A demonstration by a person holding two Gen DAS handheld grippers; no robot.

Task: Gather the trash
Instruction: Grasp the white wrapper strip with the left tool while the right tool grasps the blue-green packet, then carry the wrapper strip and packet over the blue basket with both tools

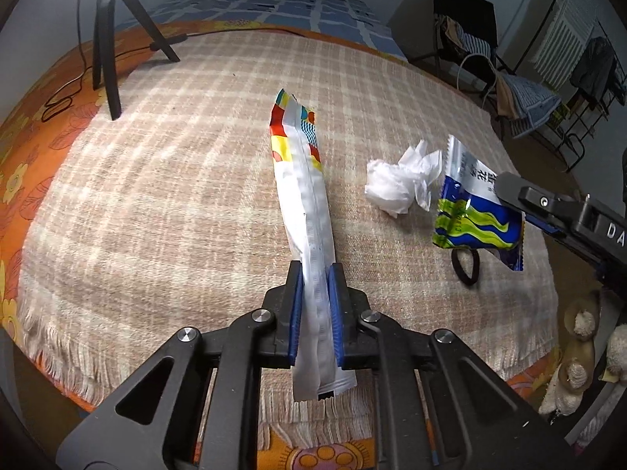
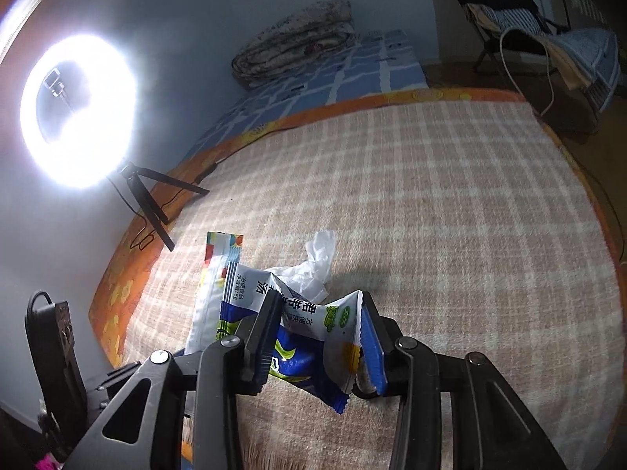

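Note:
My left gripper (image 1: 316, 270) is shut on a long white snack wrapper (image 1: 303, 184) with a red, yellow and blue end, which sticks out forward above the checked blanket (image 1: 176, 180). In the right wrist view that long white wrapper (image 2: 209, 293) shows at the left. My right gripper (image 2: 319, 301) is shut on a crumpled blue, white and green packet (image 2: 309, 337), lifted off the blanket. The left wrist view shows this blue packet (image 1: 476, 215) held at the right by the right gripper's finger (image 1: 509, 186). A crumpled white tissue (image 1: 399, 182) lies on the blanket between the two wrappers.
A black hair tie (image 1: 466, 266) lies on the blanket under the blue packet. A black tripod (image 1: 107, 39) with a bright ring light (image 2: 78, 113) stands at the blanket's far left. A chair with clothes (image 1: 470, 39) and a drying rack (image 1: 588, 70) stand beyond the bed's right edge.

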